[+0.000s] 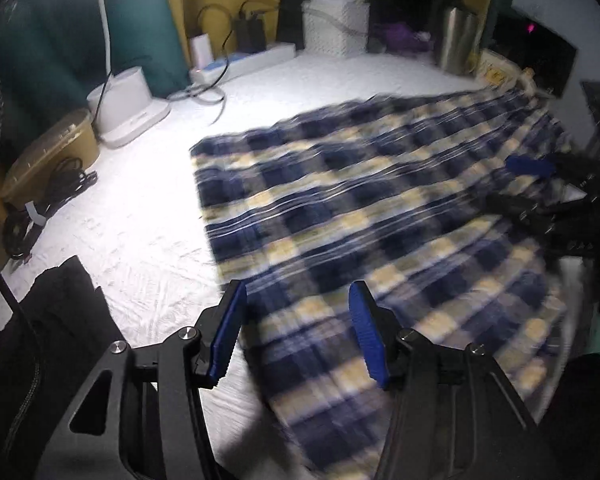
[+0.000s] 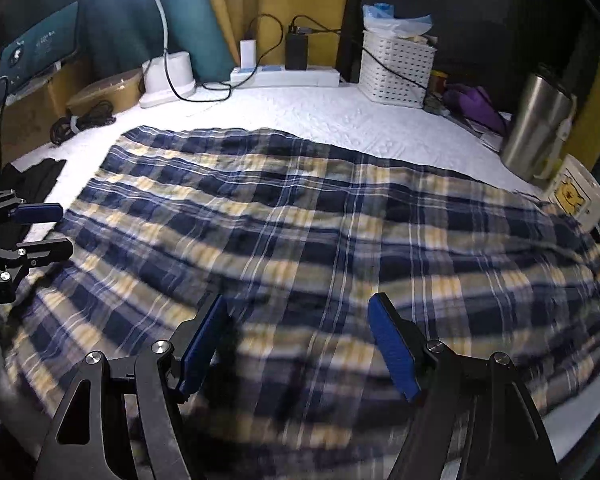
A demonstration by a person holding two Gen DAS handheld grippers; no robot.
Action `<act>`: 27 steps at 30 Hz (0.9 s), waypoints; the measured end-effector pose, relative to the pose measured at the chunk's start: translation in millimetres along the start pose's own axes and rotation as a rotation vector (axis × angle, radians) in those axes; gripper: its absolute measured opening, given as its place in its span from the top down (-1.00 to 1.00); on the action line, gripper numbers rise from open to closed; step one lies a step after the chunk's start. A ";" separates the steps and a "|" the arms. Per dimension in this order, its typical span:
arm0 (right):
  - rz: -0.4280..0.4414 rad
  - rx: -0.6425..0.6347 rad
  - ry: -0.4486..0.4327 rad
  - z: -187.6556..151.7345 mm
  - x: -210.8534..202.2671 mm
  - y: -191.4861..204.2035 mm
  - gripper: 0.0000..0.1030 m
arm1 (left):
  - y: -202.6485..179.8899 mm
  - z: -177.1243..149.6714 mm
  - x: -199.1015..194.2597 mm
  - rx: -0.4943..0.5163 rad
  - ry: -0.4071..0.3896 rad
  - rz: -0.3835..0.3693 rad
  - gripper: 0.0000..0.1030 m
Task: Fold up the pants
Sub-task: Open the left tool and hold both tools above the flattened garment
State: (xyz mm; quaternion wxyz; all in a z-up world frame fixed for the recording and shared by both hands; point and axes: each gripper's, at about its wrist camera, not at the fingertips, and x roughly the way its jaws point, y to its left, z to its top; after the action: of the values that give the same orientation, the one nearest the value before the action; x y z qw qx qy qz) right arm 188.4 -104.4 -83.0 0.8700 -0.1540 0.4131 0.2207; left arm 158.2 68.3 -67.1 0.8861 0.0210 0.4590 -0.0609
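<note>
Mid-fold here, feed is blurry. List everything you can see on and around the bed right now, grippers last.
plaid pants: one, navy, yellow and white, spread flat across the white bed sheet
basket: one, white, perforated, at the far edge
steel tumbler: one, silver, upright at the far right
mug: one, white with a yellow print, beside the tumbler
power strip: one, white, far edge, with chargers plugged in
lamp base: one, white, far left
coiled cable: one, black, left edge
dark garment: one, black, near left
left hand-held gripper: black with blue pads, open, nothing held
right hand-held gripper: same colours, open, empty above the pants
</note>
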 end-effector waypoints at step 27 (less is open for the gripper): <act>0.037 -0.015 -0.032 -55.8 -24.1 12.0 -0.46 | -52.7 -52.2 -13.4 0.039 -0.021 -0.032 -0.04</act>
State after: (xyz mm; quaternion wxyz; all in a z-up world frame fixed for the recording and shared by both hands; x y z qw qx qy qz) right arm 132.5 -125.4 -99.3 0.8712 -0.1494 0.4001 0.2422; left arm 101.5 22.1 -85.3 0.8892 0.0304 0.4487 -0.0842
